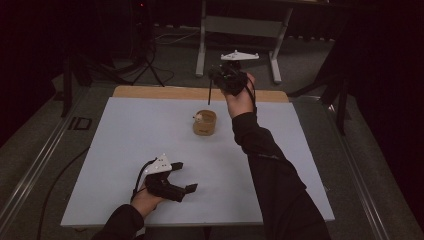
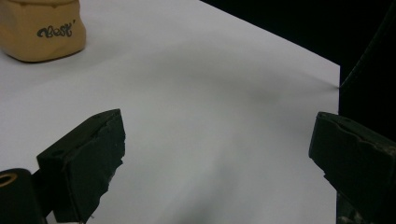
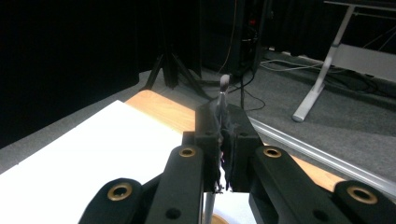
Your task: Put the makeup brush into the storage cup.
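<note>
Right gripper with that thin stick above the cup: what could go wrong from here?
1. The right gripper is shut on the thin stick near its top end; held so far up, the long free end may swing and miss the cup.
2. The cup stands free on the white sheet; a poke at its rim might tip or push it.
3. The left gripper is open and well short of the cup, so nothing steadies it.

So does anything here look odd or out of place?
Nothing stands out. The small tan wooden cup stands upright on the white table sheet, the right gripper holds a thin dark stick above it, and the left gripper rests open.
</note>
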